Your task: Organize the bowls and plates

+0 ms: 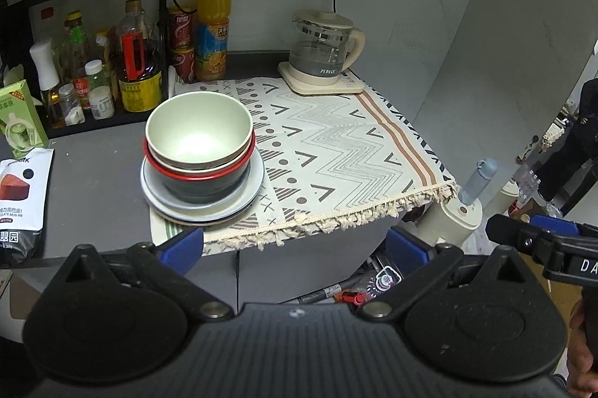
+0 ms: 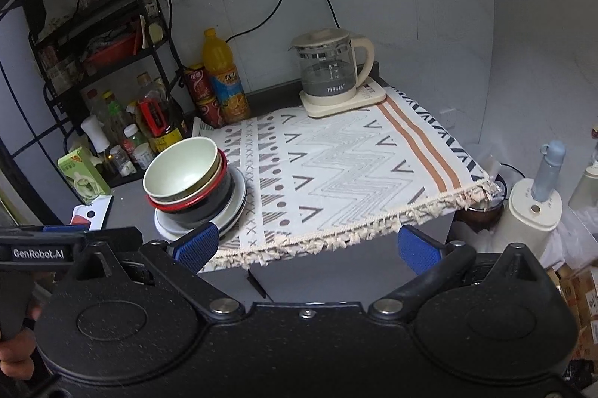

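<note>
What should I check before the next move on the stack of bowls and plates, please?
1. Left gripper open and empty: ok.
2. Right gripper open and empty: ok.
3. Pale green top bowl sits level in the beige bowl and red-rimmed black bowl below: not ok, it leans slightly.
4. Pale round plates under the bowls lie on the patterned fringed cloth: ok, though close to its front left edge.
5. Free cloth space beside the stack, before the glass kettle: ok.
6. Exact number of plates in the stack: cannot tell.
</note>
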`<state>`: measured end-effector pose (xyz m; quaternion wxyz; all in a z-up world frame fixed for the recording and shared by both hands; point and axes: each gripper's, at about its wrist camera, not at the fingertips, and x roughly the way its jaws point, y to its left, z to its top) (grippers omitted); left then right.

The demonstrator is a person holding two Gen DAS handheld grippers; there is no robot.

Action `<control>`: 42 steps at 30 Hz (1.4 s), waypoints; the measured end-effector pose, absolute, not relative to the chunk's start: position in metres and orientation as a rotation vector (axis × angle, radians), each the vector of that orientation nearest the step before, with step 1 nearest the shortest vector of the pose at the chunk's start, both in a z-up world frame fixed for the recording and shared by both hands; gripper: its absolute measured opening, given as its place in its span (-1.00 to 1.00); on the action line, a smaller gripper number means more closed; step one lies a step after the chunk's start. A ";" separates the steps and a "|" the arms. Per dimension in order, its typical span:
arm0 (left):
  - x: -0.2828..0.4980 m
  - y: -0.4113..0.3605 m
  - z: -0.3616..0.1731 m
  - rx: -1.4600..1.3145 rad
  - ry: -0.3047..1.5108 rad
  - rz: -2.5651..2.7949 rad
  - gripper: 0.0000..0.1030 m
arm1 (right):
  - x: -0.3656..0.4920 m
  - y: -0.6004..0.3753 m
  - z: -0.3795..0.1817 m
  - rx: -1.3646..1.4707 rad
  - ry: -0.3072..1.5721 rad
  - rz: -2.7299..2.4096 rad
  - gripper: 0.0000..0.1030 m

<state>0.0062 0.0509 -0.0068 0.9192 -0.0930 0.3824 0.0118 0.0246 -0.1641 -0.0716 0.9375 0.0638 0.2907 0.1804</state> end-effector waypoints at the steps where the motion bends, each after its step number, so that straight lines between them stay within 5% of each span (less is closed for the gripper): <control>1: 0.004 0.053 -0.006 -0.189 0.789 0.023 0.99 | 0.022 -0.163 -0.072 0.132 0.594 0.367 0.99; 42: -0.034 0.113 -0.009 -0.202 0.767 0.046 0.99 | -0.003 -0.115 -0.079 0.121 0.556 0.355 0.99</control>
